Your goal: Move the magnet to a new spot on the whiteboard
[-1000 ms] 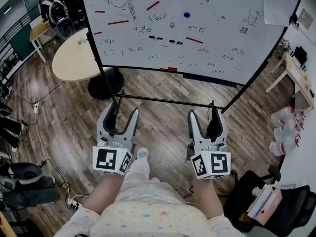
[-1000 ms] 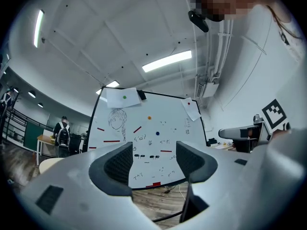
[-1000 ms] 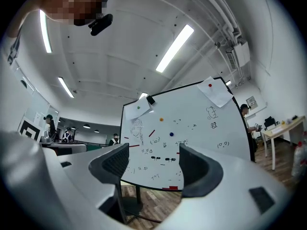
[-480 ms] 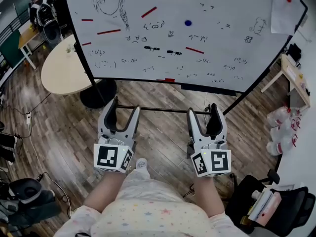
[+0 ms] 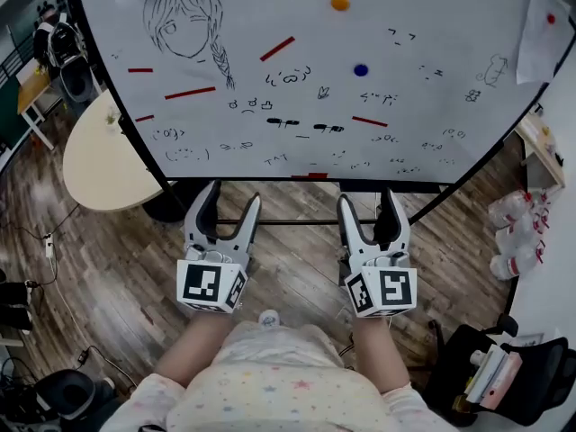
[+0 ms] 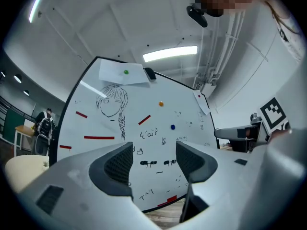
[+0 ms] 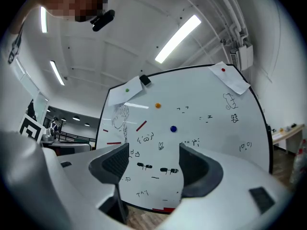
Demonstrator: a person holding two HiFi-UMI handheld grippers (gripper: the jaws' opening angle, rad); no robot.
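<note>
A whiteboard (image 5: 432, 25) on a black stand fills the top of the head view, covered with small doodles and a girl sketch. On it sit a round orange magnet (image 5: 339, 3), a round blue magnet (image 5: 361, 70), a red magnet (image 5: 551, 19) holding a paper, and several red bar magnets (image 5: 277, 49). The blue magnet (image 6: 172, 127) (image 7: 173, 128) shows in both gripper views. My left gripper (image 5: 222, 207) and right gripper (image 5: 373, 207) are held side by side below the board's lower edge, both open and empty, well short of the board.
A round beige table (image 5: 99, 165) stands left of the board. The stand's black crossbar (image 5: 297, 221) runs just ahead of the grippers. Plastic bottles (image 5: 517, 232) lie at the right, with a black chair (image 5: 504, 376) at the lower right. Another person sits far back left.
The view has closed in on the whiteboard, which now looks larger and nearer. Both grippers stay open and side by side, now almost under the board's lower edge.
</note>
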